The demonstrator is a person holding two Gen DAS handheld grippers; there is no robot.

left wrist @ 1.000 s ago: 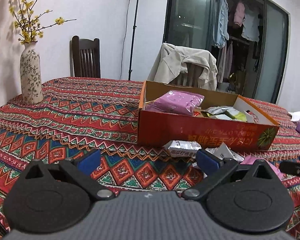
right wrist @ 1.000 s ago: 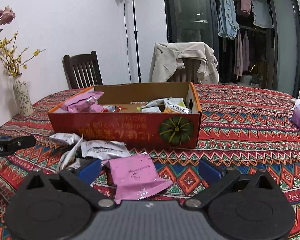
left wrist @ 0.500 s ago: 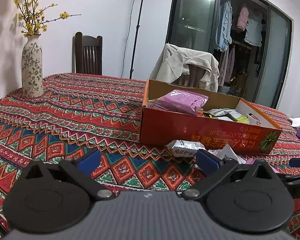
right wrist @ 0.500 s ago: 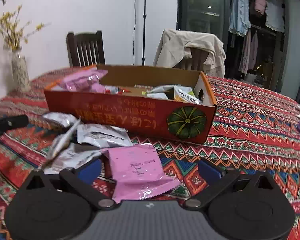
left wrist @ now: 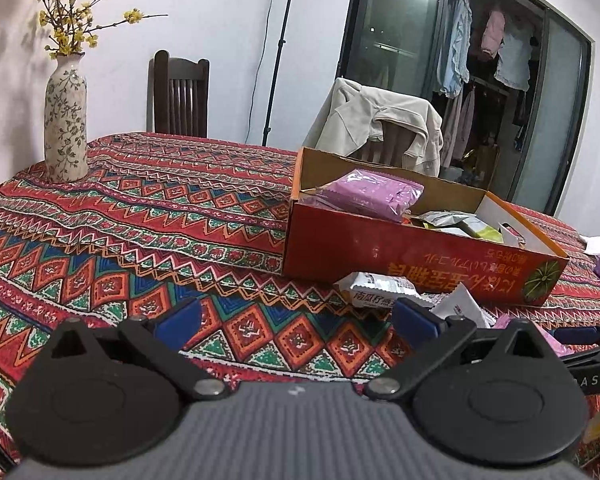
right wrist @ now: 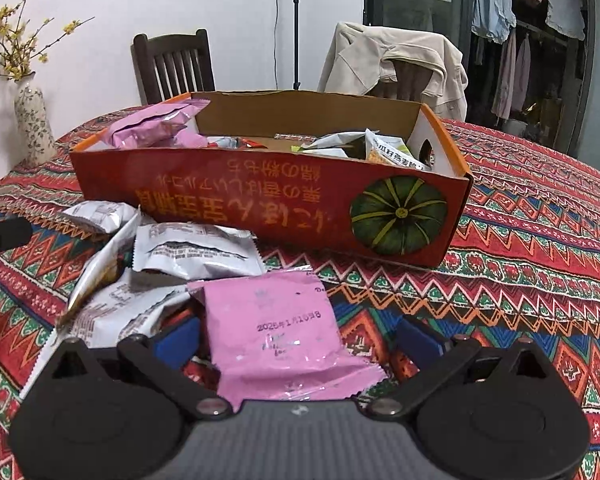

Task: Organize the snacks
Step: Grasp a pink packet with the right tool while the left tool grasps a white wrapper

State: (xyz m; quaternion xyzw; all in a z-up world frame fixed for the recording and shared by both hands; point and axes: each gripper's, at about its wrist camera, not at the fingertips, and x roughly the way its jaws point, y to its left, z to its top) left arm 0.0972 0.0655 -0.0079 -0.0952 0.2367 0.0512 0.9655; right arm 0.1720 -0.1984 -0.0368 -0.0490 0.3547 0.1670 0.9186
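A patterned tablecloth carries an orange box partly filled with snacks. The right gripper is spread wide around a pink packet lying by the table's near edge, seemingly overlapping silver packets. Closing could snag a neighbour. The left gripper gapes empty.

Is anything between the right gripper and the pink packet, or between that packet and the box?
Nothing visible. The pink packet lies flat between the open right gripper fingers. Only bare tablecloth separates it from the orange box; the silver packets lie left.
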